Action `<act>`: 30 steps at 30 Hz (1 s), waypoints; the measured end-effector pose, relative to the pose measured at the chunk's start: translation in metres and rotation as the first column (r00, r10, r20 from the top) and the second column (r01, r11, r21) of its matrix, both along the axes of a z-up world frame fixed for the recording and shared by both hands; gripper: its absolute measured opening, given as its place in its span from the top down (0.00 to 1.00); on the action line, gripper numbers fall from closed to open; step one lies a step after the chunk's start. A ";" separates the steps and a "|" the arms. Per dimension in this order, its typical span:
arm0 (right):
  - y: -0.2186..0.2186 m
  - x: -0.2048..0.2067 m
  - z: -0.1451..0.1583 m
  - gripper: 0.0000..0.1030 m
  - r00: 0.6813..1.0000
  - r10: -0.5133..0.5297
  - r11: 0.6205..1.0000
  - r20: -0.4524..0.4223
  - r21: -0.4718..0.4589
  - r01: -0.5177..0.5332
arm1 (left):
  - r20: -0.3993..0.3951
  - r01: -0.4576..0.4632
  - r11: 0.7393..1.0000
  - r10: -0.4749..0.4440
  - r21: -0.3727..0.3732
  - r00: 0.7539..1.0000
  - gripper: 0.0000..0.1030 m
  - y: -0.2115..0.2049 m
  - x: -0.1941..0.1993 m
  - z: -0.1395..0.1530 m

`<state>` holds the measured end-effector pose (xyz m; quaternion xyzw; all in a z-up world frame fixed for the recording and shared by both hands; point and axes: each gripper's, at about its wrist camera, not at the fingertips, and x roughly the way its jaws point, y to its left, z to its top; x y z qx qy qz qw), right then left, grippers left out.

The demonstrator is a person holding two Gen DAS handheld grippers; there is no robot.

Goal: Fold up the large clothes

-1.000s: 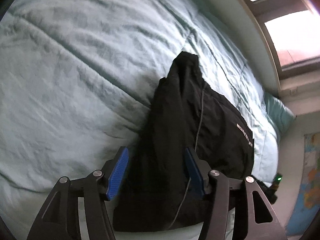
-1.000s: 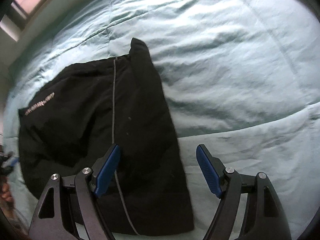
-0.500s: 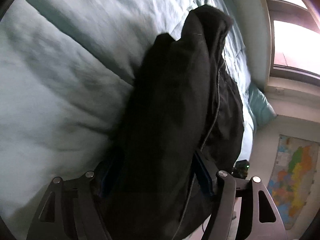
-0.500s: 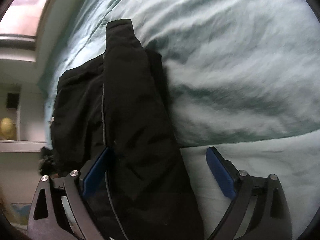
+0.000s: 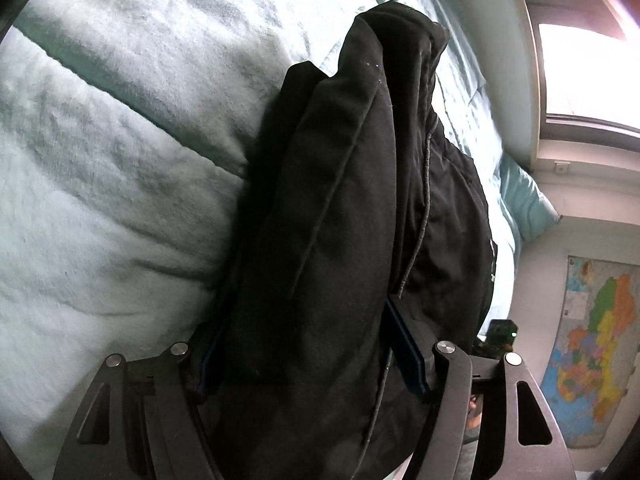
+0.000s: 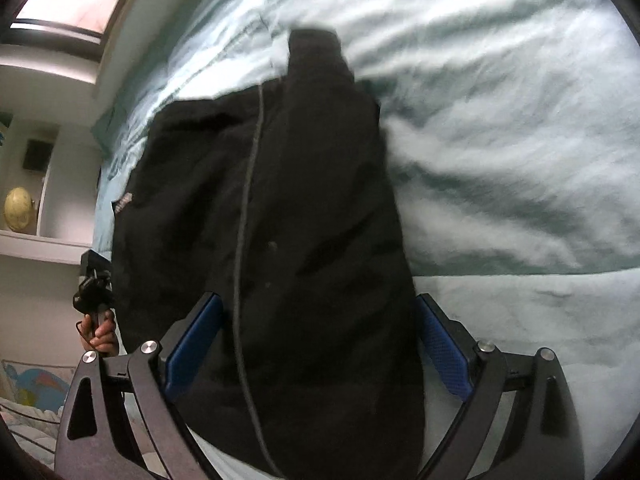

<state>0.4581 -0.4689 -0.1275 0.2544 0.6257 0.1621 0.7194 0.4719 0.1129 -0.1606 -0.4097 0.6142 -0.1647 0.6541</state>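
Observation:
A black garment with a thin grey cord lies folded lengthwise on a pale green quilt. In the left wrist view my left gripper stands open with its blue pads on either side of the garment's near end, the cloth bulging between them. In the right wrist view the same garment fills the middle, and my right gripper is open, its blue pads straddling the near end. White lettering shows on the garment's left part.
A window and a pillow lie beyond the bed, with a coloured map on the wall. In the right wrist view a shelf with a globe stands at left, and a hand holds the other gripper.
Both grippers have moved down and forward onto the garment's near end. The cloth now sits between the pads of each, where before the grippers hovered above it.

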 end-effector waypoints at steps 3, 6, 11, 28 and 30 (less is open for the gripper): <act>0.002 0.007 -0.025 0.05 1.000 -0.007 0.998 -0.010 0.070 0.008 | 0.009 -0.006 1.000 0.006 -0.011 1.000 0.30 -0.001 -0.001 -0.001; 0.011 0.018 -0.038 0.06 0.998 -0.057 0.993 0.014 0.103 0.055 | -0.013 -0.028 0.998 0.027 -0.065 1.000 0.31 -0.001 -0.001 -0.011; 0.031 0.024 -0.019 0.44 0.996 -0.067 0.995 0.056 0.083 0.063 | 0.089 -0.053 0.998 0.051 0.017 0.995 0.52 -0.013 -0.012 0.011; 0.114 -0.112 0.176 0.66 0.947 0.031 0.987 0.320 -0.156 0.021 | 0.515 0.078 0.995 -0.040 -0.053 0.856 0.68 -0.060 -0.141 0.221; 0.116 -0.136 0.196 0.66 0.943 0.030 0.987 0.332 -0.156 0.024 | 0.535 0.090 0.994 -0.041 -0.065 0.844 0.68 -0.049 -0.167 0.235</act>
